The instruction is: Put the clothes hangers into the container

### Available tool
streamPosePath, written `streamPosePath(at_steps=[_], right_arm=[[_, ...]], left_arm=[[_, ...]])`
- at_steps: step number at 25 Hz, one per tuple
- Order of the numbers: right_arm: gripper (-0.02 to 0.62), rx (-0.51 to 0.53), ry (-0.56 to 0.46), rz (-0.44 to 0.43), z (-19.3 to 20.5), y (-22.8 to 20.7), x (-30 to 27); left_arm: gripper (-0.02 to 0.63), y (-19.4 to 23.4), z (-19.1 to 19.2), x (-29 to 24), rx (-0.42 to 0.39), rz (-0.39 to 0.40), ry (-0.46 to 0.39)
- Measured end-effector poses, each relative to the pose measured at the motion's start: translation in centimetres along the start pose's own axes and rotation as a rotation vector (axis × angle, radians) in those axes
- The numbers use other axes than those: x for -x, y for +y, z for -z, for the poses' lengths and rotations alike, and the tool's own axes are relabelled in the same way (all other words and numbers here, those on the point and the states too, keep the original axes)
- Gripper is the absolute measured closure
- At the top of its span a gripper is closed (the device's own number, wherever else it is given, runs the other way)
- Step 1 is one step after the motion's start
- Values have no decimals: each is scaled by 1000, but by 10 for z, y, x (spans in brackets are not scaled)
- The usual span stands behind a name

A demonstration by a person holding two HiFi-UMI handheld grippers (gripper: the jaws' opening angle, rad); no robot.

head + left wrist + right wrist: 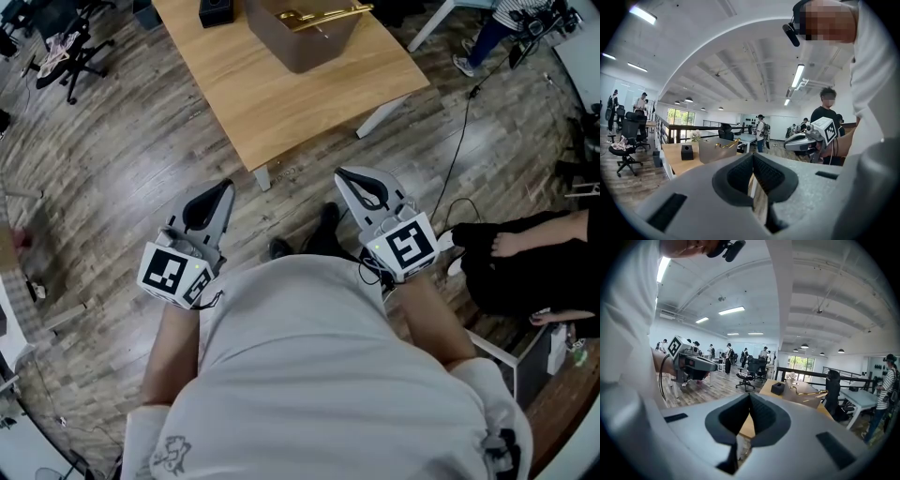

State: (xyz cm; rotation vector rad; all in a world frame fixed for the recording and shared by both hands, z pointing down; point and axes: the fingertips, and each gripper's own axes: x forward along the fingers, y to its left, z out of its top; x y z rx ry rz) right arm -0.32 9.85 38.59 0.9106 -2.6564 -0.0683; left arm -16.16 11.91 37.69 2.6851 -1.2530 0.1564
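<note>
Gold clothes hanger in the container on the table.
Left gripper and right gripper off the table's near edge, well apart from the container, jaws pressed together, pinching nothing.

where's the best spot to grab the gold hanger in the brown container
I'd take the gold hanger on the thin arm that pokes over the container's right rim in the head view, coming down from above across it: that end lies clear of the walls.
</note>
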Motion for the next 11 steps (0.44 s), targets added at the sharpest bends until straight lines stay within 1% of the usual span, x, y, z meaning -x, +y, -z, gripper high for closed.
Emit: streamPosePath(at_steps=[11], right_arm=[[589,10,18,36,0,-18,-4]], left_arm=[[600,6,-6,-4,-7,6,-8]])
